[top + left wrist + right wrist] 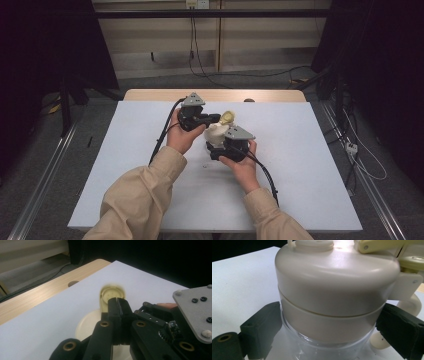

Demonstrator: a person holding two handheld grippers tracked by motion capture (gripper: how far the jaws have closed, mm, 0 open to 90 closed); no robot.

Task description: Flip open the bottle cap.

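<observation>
A clear jar with a cream lid [215, 133] stands at the middle of the white table [300, 175]. My right gripper [217, 143] holds it from the near side. In the right gripper view its black pads [265, 325] press on both sides of the jar [332, 290], where the cream lid band meets the clear body. My left gripper [218, 119] comes in from the left, and its jaws are together on the edge of the raised yellow flip cap [228, 117]. In the left gripper view the closed tips [117, 301] cover the lower rim of the yellow flip cap [111, 291].
A wooden strip [215, 95] borders the table's far edge. Cables trail from both grippers toward the person. A cream loop handle [412, 305] sticks out of the jar's side. The right gripper's grey plate [195, 312] lies close beside the left jaws.
</observation>
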